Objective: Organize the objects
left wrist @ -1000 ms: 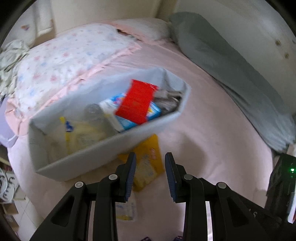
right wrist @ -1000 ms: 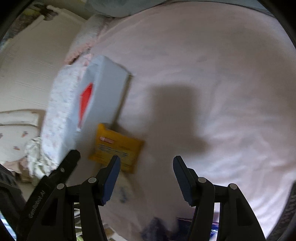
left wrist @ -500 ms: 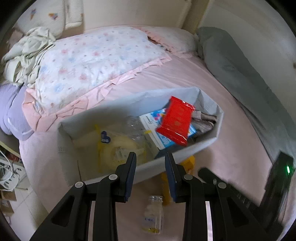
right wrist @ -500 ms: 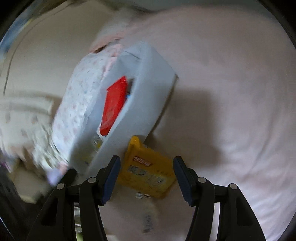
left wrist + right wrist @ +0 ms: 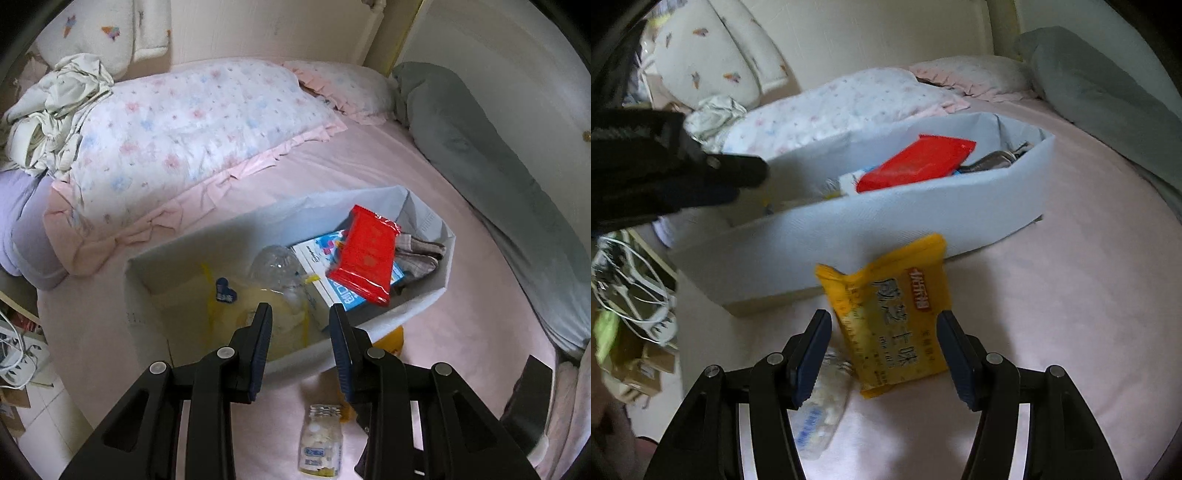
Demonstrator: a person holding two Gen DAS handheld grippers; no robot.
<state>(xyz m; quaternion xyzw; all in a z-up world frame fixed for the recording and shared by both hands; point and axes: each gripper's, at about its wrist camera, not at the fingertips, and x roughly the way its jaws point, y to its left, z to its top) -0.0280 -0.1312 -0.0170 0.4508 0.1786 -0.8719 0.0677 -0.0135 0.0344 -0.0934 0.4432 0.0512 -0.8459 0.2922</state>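
Note:
A grey fabric bin (image 5: 413, 310) (image 5: 886, 221) stands on the pink bed. It holds a red packet (image 5: 365, 266) (image 5: 916, 162), a white-and-blue box (image 5: 332, 284), a clear bottle (image 5: 277, 262) and a plaid cloth (image 5: 421, 251). A yellow snack packet (image 5: 897, 317) lies on the bed against the bin's near wall. A small clear jar (image 5: 320, 443) (image 5: 820, 406) lies in front of the bin. My left gripper (image 5: 300, 343) is open and empty above the bin's near wall. My right gripper (image 5: 882, 354) is open, its fingers either side of the yellow packet.
A floral pillow (image 5: 192, 122) and a crumpled cloth (image 5: 51, 110) lie behind the bin. A grey bolster (image 5: 498, 177) runs along the wall on the right. White cables (image 5: 635, 295) and boxes lie on the floor off the bed's left edge.
My left gripper has risen and pulled back, so the jar shows below it. My right gripper has swung round to face the bin and closed in on the yellow packet.

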